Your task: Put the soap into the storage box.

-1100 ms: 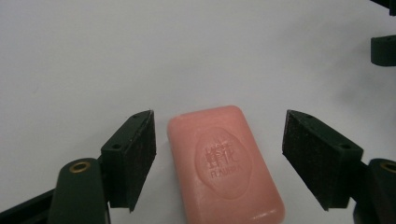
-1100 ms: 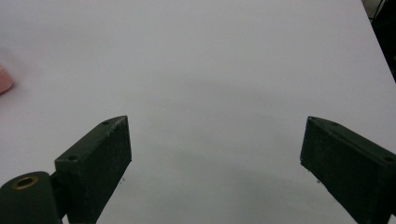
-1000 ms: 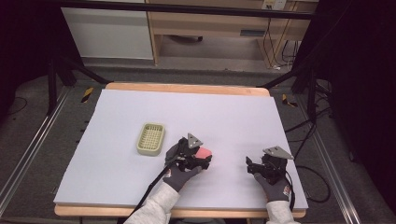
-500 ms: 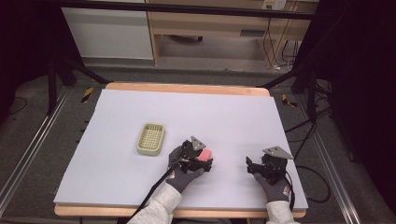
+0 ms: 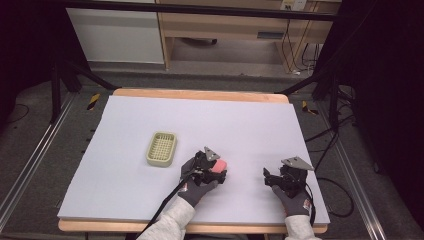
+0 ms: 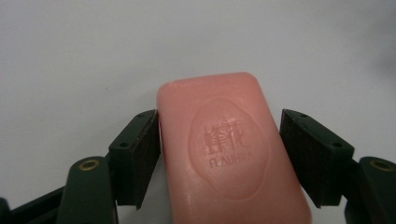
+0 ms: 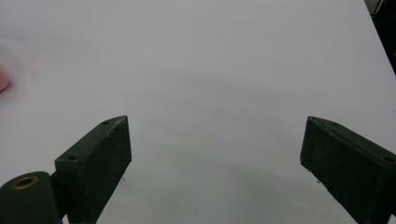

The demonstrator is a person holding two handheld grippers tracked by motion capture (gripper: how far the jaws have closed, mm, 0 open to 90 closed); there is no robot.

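A pink soap bar (image 6: 229, 154) with a stamped oval lies flat on the white table between the jaws of my left gripper (image 6: 219, 154). The jaws have just been closing on it, and both pads (image 6: 144, 154) now sit against its long sides. In the high view the left gripper (image 5: 216, 169) and the soap (image 5: 220, 164) are at the front middle of the table. My right gripper (image 5: 267, 176) rests to the right of them, near the front edge. It is open (image 7: 215, 158) with bare table between its jaws. A blurred pink patch of soap (image 7: 2, 79) shows at that view's left edge.
A pale green slotted soap dish (image 5: 161, 148) stands on the white table top (image 5: 225, 120), left of and a little behind my left hand. Black cables trail from both grippers over the front edge. Black frame legs stand around the table.
My left gripper has shifted slightly around the soap and its jaws have drawn in onto it. The right gripper and the soap dish have stayed put.
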